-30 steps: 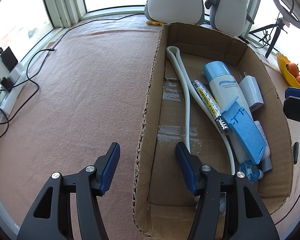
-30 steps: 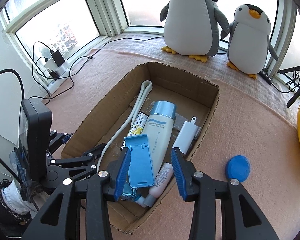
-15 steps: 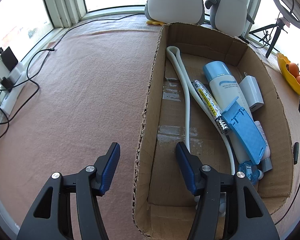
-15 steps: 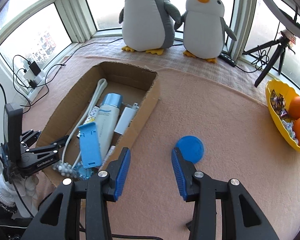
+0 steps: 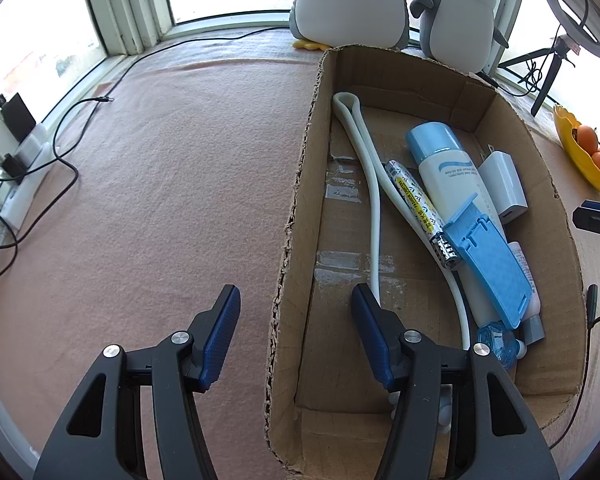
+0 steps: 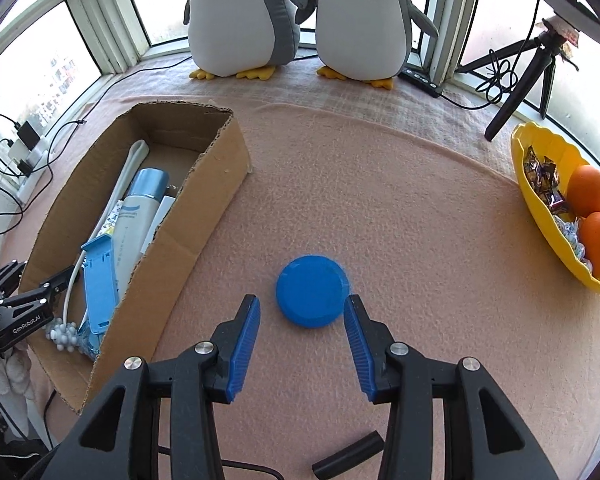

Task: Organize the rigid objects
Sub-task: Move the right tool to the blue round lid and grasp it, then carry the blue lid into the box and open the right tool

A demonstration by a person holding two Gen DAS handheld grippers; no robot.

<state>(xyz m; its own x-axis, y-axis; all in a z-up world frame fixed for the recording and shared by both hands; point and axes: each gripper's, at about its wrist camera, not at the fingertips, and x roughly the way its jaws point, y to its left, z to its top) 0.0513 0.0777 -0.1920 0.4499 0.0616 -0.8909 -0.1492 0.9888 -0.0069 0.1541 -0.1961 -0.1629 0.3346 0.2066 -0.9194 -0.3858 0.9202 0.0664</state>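
1. the blue round lid (image 6: 312,290) now lies on the pink worktop (image 6: 400,208) just ahead of the right tongs (image 6: 302,344), whose blue pads stand wide with nothing between them. a second ago these tongs hovered over the cardboard box with the lid off to the right; since then they have swung out and lined up on it, so the lid looks to be the next piece to collect.
2. the lid sits flat, right of the cardboard box (image 6: 204,216) and apart from it, its near edge roughly level with the pad tips.
3. the left tongs (image 5: 296,336) have not moved: wide and empty, astride the box's left wall, one pad outside over the worktop, the other inside over the box floor.
4. inside the box: a white looped strap (image 5: 374,200) along the left, a printed tube with a metal end (image 5: 416,204), a white bottle with a pale blue cap (image 5: 452,168), a white plug charger (image 5: 502,184) at the right, and a blue plastic folding stand (image 5: 488,264) lying across the bottle. a clear blue piece (image 5: 496,342) and white beads sit at the near end; what they are i cannot tell.
5. the contents match the earlier views, so the box is mostly filled and the lid seems the main rigid item left outside.
6. far right, a yellow dish (image 6: 540,200) holds oranges and wrapped sweets. a short black tube (image 6: 348,456) lies near the right tongs. two plush penguins (image 6: 240,16) stand by the far window.
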